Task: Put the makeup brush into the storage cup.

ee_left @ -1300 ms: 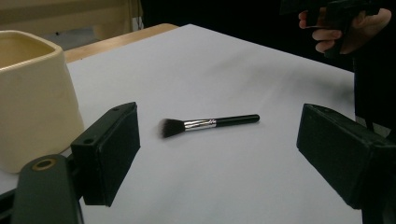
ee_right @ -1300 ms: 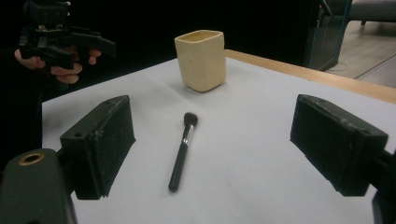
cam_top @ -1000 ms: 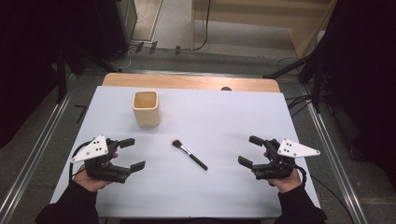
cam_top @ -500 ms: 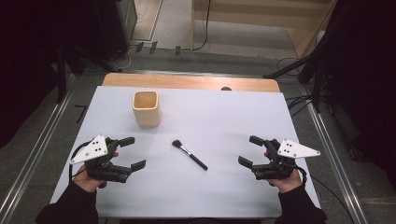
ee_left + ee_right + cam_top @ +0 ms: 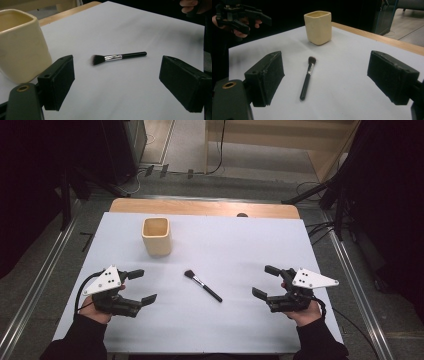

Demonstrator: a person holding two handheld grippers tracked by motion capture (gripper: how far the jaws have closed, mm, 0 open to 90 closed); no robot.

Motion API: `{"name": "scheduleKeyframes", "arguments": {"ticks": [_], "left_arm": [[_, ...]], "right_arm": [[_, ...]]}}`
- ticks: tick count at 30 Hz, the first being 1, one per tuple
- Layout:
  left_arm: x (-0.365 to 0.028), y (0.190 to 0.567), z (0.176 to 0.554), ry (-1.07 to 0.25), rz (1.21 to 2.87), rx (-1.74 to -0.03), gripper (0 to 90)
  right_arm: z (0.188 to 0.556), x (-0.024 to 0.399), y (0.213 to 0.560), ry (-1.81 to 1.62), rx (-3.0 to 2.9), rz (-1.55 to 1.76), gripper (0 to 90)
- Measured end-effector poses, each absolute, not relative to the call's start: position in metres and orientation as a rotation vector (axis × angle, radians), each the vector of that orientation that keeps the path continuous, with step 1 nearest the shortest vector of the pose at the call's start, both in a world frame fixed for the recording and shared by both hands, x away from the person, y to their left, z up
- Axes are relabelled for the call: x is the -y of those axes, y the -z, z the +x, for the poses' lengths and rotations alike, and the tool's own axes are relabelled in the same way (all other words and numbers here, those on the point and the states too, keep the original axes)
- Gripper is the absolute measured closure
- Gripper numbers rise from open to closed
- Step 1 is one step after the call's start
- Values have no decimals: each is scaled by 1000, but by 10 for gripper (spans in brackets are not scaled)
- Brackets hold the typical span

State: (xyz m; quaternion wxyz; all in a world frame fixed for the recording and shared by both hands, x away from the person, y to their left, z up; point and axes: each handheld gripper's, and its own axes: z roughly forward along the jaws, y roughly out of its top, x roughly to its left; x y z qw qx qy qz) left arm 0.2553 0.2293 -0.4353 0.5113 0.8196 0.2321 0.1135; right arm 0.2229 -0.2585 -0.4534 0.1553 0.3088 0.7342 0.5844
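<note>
Two hand-held tools rest on a white-covered counter point(image 5: 240, 245), the left tool point(image 5: 142, 286) and the right tool point(image 5: 264, 281) each with jaws spread wide and gripping nothing. A cream square cup point(image 5: 157, 236) stands upright toward the far left of the counter. Between the two tools and apart from both, a black-handled makeup brush point(image 5: 203, 285) lies flat, its bristles pointing toward the cup.
</note>
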Motion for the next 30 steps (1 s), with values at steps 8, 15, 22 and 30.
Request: {"name": "scheduleKeyframes", "arguments": {"ticks": [8,15,22,30], "left_arm": [[-227,436,257,-305,2014,-630,136],[-226,437,257,-323,2032,-650,136],[-224,439,259,-320,2053,-682,136],[-225,441,261,-286,2078,-717,136]], "right_arm": [[226,249,447,-1595,-2144,896,148],[229,242,445,-1560,-2158,921,150],[233,234,444,-1519,-2192,932,151],[238,226,442,-1486,-2215,933,151]]}}
